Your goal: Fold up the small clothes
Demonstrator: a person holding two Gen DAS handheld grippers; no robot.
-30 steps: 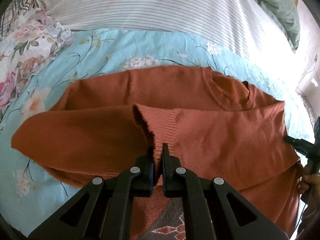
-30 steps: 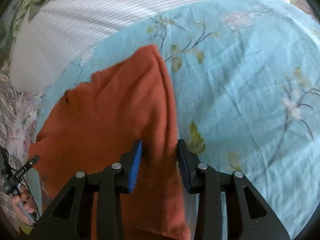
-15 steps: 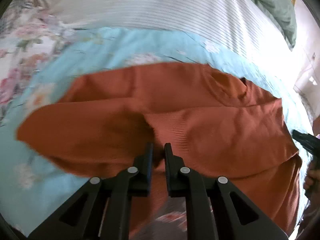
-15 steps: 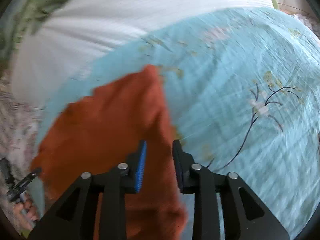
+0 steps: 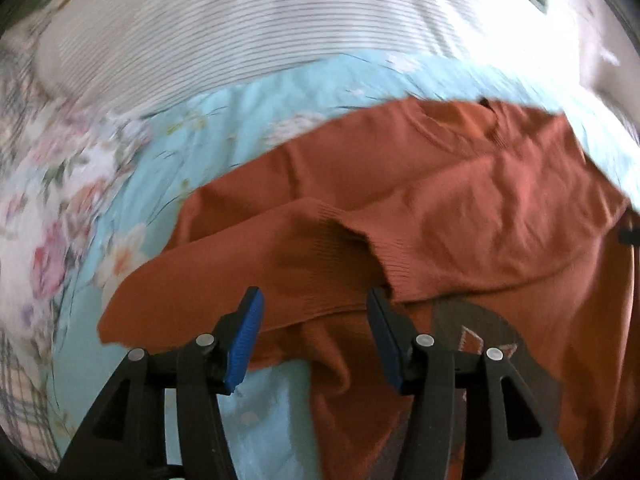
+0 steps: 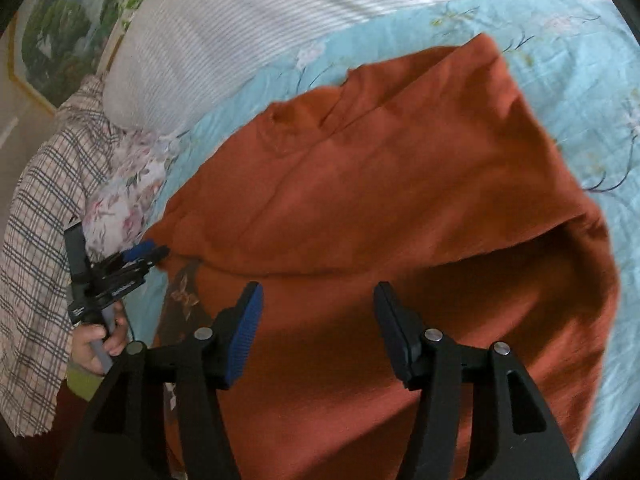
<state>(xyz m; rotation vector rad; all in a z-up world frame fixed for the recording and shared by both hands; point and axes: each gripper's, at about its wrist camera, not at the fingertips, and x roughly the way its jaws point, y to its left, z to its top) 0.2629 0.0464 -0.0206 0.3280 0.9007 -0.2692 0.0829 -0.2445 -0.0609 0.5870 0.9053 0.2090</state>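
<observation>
My left tool (image 5: 314, 332) sits at the bottom centre of its own view, jaws spread wide with nothing between the blue pads. My right tool (image 6: 318, 330) is likewise agape at the bottom centre of its view. At the left edge of the right view, my left hand (image 6: 96, 344) grips its tool's handle.

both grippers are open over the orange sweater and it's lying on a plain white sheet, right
Not quite. The sheet under the orange sweater is light blue with a flower print, not plain white; the right wrist view shows it best. The rest holds: the left gripper and right gripper both have their jaws apart over the sweater.
</observation>
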